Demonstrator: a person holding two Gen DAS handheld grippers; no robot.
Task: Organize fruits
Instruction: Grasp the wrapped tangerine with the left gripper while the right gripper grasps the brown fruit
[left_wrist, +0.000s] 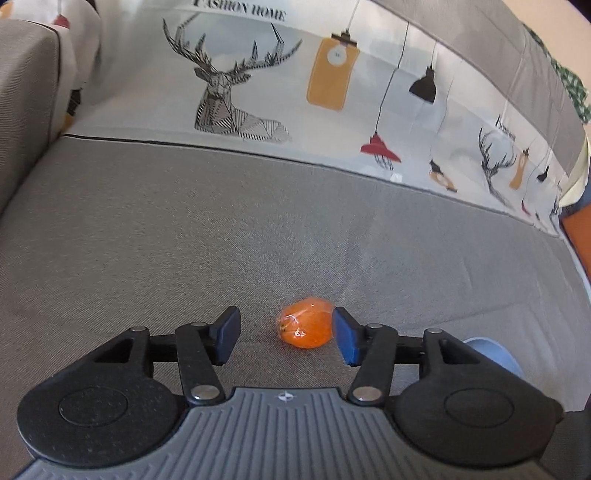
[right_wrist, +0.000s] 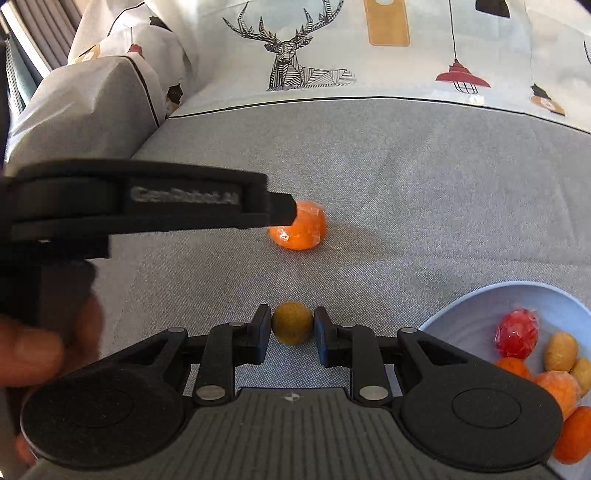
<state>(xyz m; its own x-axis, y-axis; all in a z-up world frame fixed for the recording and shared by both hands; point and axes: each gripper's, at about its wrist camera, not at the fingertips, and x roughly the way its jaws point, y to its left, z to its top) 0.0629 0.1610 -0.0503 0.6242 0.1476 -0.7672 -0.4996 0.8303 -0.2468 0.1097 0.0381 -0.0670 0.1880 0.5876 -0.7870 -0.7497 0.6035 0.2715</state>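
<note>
two fruits are in play on the sofa seat (right_wrist: 406, 184). my right gripper (right_wrist: 293, 334) has its pads pressed on a small brown ball (right_wrist: 292, 323), narrow and gripping; the ball lies near the seat's front edge, with the bowl (right_wrist: 465, 314) just to its right. to do this well i'd lift straight up before swinging over the rim, then lower into a bare patch of the bowl, since the ball is round and would roll if dropped.

my left gripper (left_wrist: 286, 332) stands fairly wide around a wrapped orange (left_wrist: 304, 326) toward the middle of the seat; its right pad is at or nearly at the wrap, the left pad clear. i'd centre it first and close gently, as the film looks slippery.

the bowl is cut off at the right wrist view's edge, so its full contents are unclear. the left wrist view shows only a sliver of it. my left tool hides part of the orange in the right wrist view.
</note>
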